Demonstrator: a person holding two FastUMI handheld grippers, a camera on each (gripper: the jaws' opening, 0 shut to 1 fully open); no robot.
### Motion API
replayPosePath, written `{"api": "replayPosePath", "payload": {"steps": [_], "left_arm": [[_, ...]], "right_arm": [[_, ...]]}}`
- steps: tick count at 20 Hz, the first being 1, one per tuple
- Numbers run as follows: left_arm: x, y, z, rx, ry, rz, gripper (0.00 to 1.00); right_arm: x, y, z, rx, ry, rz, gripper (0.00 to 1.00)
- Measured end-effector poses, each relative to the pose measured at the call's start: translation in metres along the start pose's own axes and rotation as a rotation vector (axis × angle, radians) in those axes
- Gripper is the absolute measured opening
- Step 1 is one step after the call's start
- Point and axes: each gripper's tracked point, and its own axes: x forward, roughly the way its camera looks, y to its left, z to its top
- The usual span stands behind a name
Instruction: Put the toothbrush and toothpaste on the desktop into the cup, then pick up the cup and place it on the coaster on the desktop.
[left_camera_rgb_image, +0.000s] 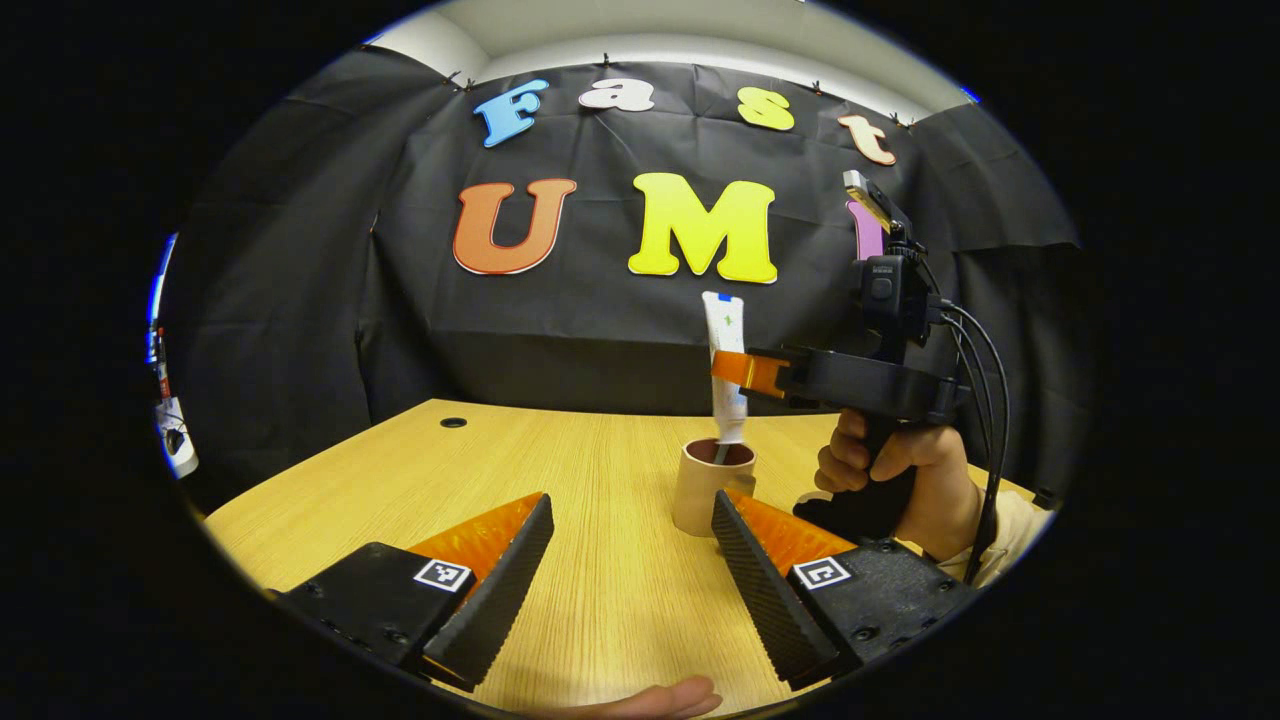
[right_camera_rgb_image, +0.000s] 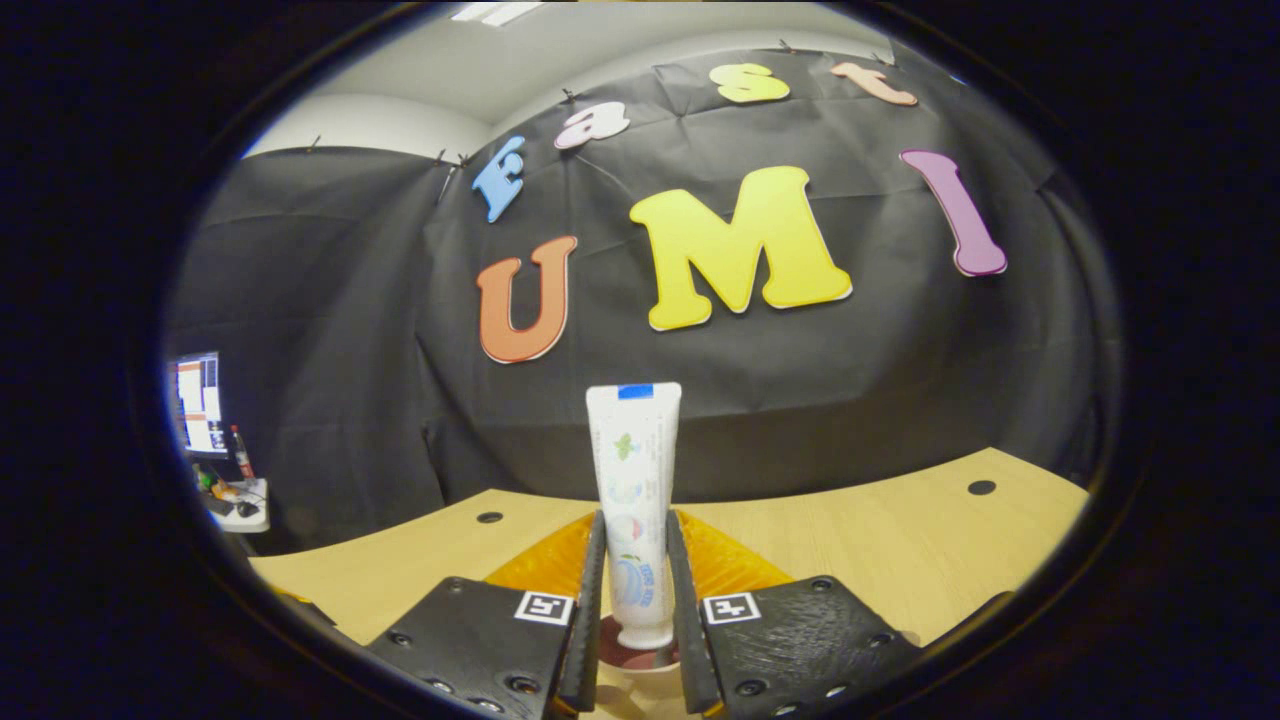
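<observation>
**Toothpaste going into the cup**

Our right gripper (right_camera_rgb_image: 636, 610) clamps the upright toothpaste (right_camera_rgb_image: 634, 500), cap-end just above the cup (left_camera_rgb_image: 711, 487) on the desktop (left_camera_rgb_image: 600, 560). Our left gripper (left_camera_rgb_image: 632, 560) waits wide open, empty. Next we lower, then release.

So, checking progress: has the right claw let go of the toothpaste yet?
No, the right claw is shut on the upright toothpaste, held over the cup.
</observation>
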Motion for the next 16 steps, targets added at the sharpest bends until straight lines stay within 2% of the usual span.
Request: {"api": "replayPosePath", "payload": {"steps": [1,4,8,10,13,14,15,16], "left_arm": [[0.000,0.002,0.000,-0.002,0.001,0.005,1.00],[0.002,0.004,-0.003,-0.007,0.009,0.010,1.00],[0.004,0.004,-0.002,-0.005,0.014,0.021,1.00],[0.010,0.000,-0.001,0.000,0.022,0.020,1.00],[0.018,-0.007,0.002,-0.008,0.045,0.017,1.00],[0.023,-0.011,0.005,-0.016,0.053,0.014,1.00],[0.027,-0.015,0.007,-0.023,0.062,0.009,1.00],[0.032,-0.021,0.009,-0.023,0.076,-0.001,1.00]], "right_arm": [[-0.001,-0.001,0.003,-0.003,-0.007,-0.003,0.34],[-0.009,0.001,0.009,-0.001,-0.026,0.007,0.29],[-0.024,0.002,0.014,-0.009,-0.039,0.018,0.29],[-0.039,0.003,0.016,-0.019,-0.047,0.032,0.35],[-0.069,-0.005,0.025,-0.059,-0.079,0.027,0.51],[-0.081,-0.006,0.026,-0.065,-0.089,0.033,0.53],[-0.095,-0.008,0.031,-0.068,-0.106,0.036,0.63],[-0.111,-0.013,0.035,-0.079,-0.132,0.033,0.69]]}}
